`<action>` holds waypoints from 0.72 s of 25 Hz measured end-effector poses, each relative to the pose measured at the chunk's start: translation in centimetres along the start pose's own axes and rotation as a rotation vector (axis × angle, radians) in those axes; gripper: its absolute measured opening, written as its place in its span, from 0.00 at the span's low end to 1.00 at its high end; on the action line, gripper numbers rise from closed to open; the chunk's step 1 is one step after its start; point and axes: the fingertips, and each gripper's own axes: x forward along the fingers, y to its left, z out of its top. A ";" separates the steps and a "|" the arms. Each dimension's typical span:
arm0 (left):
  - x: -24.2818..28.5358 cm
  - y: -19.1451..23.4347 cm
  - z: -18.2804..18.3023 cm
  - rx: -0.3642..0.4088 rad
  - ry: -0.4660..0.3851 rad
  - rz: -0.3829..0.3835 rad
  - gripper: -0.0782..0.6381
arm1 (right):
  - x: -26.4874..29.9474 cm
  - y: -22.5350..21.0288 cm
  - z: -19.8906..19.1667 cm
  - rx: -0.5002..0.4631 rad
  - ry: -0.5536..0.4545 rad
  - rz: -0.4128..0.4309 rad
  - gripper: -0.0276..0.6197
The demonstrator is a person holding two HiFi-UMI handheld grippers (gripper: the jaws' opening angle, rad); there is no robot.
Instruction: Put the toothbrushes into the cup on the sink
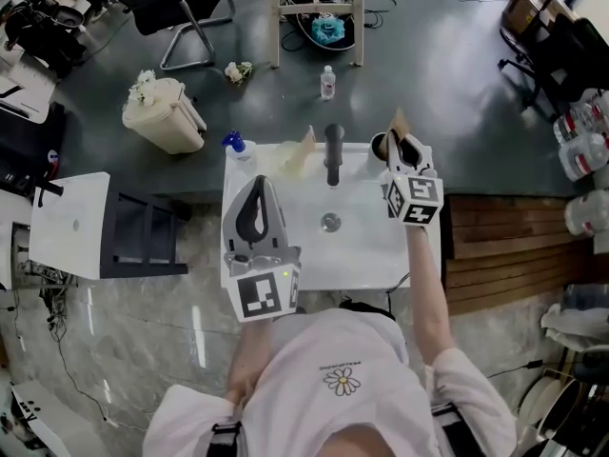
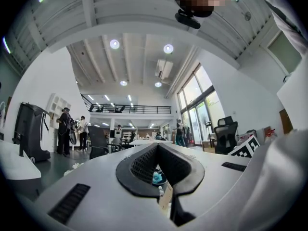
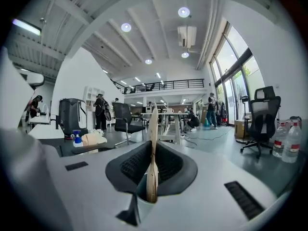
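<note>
Head view: the white sink (image 1: 371, 255) stands in front of the person. The left gripper (image 1: 259, 187) hangs over its left part, with jaws closed on nothing. The right gripper (image 1: 403, 146) is at the far right corner, clamped on a wooden toothbrush (image 3: 152, 167), just beside the dark cup (image 1: 380, 146).

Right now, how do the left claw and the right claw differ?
The left claw is shut on nothing; the right claw is shut on a tan toothbrush. The left claw hangs over the sink's front left, the right claw at its back right, near the cup. Both point away from the person.
</note>
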 end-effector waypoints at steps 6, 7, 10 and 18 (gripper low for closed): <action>0.0 0.2 0.0 0.012 0.007 0.002 0.13 | 0.0 -0.4 -2.7 -0.100 0.115 -0.070 0.08; 0.0 0.2 -0.1 -0.011 0.009 0.009 0.13 | -0.1 -0.3 -2.9 -0.115 0.125 -0.074 0.08; 0.2 0.0 -0.3 -0.031 0.007 0.007 0.13 | -0.3 -0.6 -3.7 -0.135 0.150 -0.091 0.08; 0.3 -0.5 -0.2 -0.022 -0.003 -0.013 0.13 | -0.5 -0.6 -4.3 -0.097 0.151 -0.078 0.17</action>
